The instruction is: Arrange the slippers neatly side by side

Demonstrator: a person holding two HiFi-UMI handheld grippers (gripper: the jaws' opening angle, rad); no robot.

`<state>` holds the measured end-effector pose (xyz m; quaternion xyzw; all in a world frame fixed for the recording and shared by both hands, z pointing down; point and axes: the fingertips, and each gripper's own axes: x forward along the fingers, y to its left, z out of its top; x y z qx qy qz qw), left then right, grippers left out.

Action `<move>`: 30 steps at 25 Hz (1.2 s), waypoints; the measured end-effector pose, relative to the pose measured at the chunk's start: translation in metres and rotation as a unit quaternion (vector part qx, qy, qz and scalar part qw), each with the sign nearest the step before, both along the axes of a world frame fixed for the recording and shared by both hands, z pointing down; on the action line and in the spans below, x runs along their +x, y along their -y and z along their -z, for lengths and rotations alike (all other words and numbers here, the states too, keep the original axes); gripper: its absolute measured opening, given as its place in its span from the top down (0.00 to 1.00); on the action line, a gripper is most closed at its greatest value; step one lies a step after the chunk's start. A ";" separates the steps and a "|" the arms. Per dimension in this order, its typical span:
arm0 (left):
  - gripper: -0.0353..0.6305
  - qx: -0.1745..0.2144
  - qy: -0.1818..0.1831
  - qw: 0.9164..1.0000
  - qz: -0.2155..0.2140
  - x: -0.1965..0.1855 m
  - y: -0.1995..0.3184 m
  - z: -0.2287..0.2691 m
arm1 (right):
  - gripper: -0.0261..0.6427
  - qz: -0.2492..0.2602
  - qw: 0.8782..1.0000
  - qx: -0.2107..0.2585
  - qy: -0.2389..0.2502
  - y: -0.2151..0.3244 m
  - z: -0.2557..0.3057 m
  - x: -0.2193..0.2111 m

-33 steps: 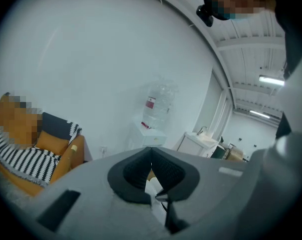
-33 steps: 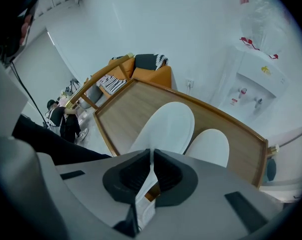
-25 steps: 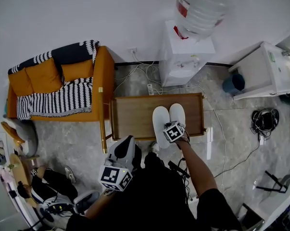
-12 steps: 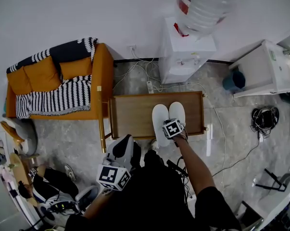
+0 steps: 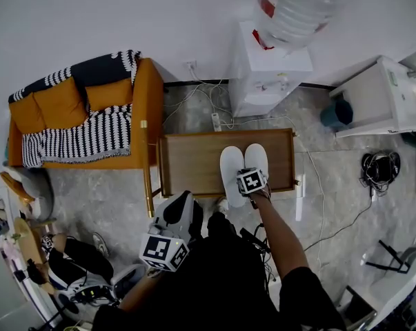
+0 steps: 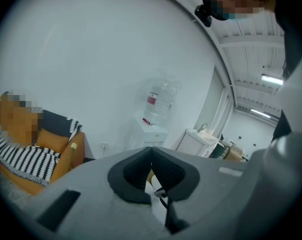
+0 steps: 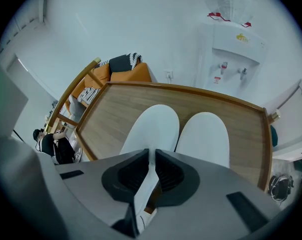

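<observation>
Two white slippers lie side by side on the wooden table [image 5: 187, 164], toes away from me. In the right gripper view the left slipper [image 7: 153, 126] and the right slipper [image 7: 205, 136] almost touch. My right gripper [image 7: 152, 154] is shut on the heel rim of the left slipper [image 5: 230, 165], and a white strip of it shows between the pads. In the head view the right gripper [image 5: 249, 179] sits at the near ends of the pair, beside the right slipper [image 5: 256, 157]. My left gripper [image 5: 180, 205] hangs off the table near my body. Its own view shows the left gripper [image 6: 151, 159] shut and holding nothing.
A water dispenser [image 5: 270, 74] stands behind the table against the wall. An orange sofa [image 5: 83, 123] with a striped blanket is at the left. Cables [image 5: 378, 171] lie on the floor at the right near a white cabinet [image 5: 387, 102]. A person [image 5: 76, 267] sits at lower left.
Hardly anything differs: the right gripper keeps its hold at the slipper's heel end and the left gripper stays low by my body.
</observation>
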<state>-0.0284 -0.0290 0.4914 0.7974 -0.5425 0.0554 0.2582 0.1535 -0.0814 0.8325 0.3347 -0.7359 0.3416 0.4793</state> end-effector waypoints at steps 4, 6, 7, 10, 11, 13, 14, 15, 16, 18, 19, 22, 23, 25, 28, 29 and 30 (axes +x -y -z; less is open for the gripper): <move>0.93 0.006 0.000 1.000 -0.007 -0.002 0.001 0.001 | 0.89 -0.014 1.000 0.010 -0.001 0.000 0.004 0.003; 0.93 0.009 -0.002 1.000 -0.010 -0.002 0.000 0.002 | 0.85 -0.023 1.000 0.016 -0.003 -0.001 0.008 0.005; 0.93 0.010 -0.003 1.000 -0.011 -0.003 -0.001 0.003 | 0.84 -0.028 0.999 0.019 -0.003 -0.001 0.011 0.006; 0.93 0.014 -0.005 1.000 -0.017 -0.003 -0.002 0.005 | 0.83 -0.045 0.999 0.029 0.003 0.002 0.021 0.008; 0.93 0.016 -0.006 1.000 -0.019 -0.003 -0.002 0.007 | 0.83 -0.049 0.998 0.033 0.004 0.003 0.025 0.010; 0.93 0.020 -0.007 1.000 -0.022 -0.004 -0.003 0.010 | 0.83 -0.049 0.998 0.044 -0.001 0.004 0.034 0.012; 0.93 0.023 -0.008 0.999 -0.023 -0.004 -0.003 0.011 | 0.83 -0.047 0.998 0.051 -0.004 0.004 0.040 0.013; 0.93 0.025 -0.008 0.999 -0.025 -0.004 -0.003 0.013 | 0.83 -0.048 0.997 0.057 -0.003 0.004 0.045 0.013; 0.93 0.028 -0.009 0.999 -0.027 -0.003 -0.003 0.014 | 0.83 -0.054 0.997 0.063 0.001 0.004 0.051 0.014; 0.93 0.035 -0.010 0.999 -0.032 -0.002 -0.003 0.016 | 0.83 -0.077 0.994 0.072 0.012 0.003 0.061 0.017; 0.93 0.038 -0.011 0.999 -0.034 -0.002 -0.004 0.018 | 0.84 -0.090 0.993 0.077 0.017 0.002 0.067 0.018; 0.93 0.048 -0.012 0.998 -0.039 -0.003 -0.004 0.023 | 0.86 -0.127 0.987 0.091 0.036 -0.001 0.087 0.022; 0.93 0.050 -0.012 0.998 -0.041 -0.004 -0.003 0.025 | 0.87 -0.137 0.985 0.098 0.041 -0.001 0.095 0.024; 0.93 0.056 -0.012 0.997 -0.045 -0.004 -0.002 0.028 | 0.89 -0.156 0.980 0.114 0.049 -0.002 0.112 0.026; 0.93 0.065 -0.014 0.996 -0.051 -0.004 -0.002 0.034 | 0.90 -0.181 0.972 0.138 0.064 -0.005 0.140 0.029; 0.93 0.069 -0.014 0.996 -0.053 -0.003 -0.002 0.035 | 0.91 -0.188 0.969 0.147 0.069 -0.006 0.149 0.030; 0.93 0.071 -0.014 0.996 -0.055 -0.002 -0.001 0.037 | 0.91 -0.193 0.966 0.156 0.074 -0.006 0.157 0.031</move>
